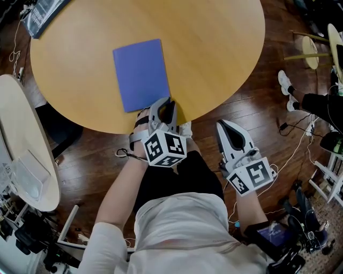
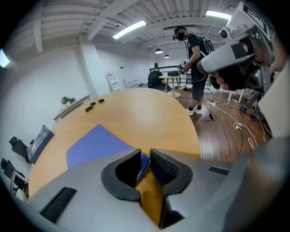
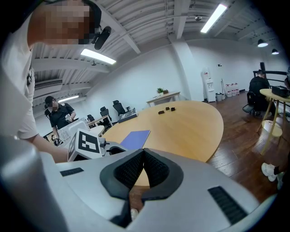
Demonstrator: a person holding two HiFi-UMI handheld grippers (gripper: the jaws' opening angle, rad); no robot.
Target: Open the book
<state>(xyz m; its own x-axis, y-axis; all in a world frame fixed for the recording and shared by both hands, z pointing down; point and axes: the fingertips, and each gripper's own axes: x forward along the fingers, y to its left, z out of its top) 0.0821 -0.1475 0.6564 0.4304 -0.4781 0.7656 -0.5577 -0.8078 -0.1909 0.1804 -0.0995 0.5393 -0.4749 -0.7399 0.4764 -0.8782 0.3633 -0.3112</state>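
A closed blue book [image 1: 140, 72] lies flat on the round wooden table [image 1: 214, 48], near its front edge. My left gripper [image 1: 167, 104] is at the book's near right corner. In the left gripper view the jaws stand almost together [image 2: 144, 163] with the thin blue edge of the book [image 2: 97, 142] caught between them. My right gripper [image 1: 228, 128] hangs off the table over the wooden floor, to the right of the left one. Its jaws [image 3: 143, 156] meet at the tips with nothing between them. From there the book [image 3: 135, 137] shows farther off on the table.
A dark keyboard [image 1: 45, 13] lies at the table's far left edge. A white side table [image 1: 21, 139] stands to the left. Cables [image 1: 300, 144] trail over the floor at right. Small dark objects [image 2: 93, 104] sit on the table's far side. A person [image 2: 192, 59] stands beyond the table.
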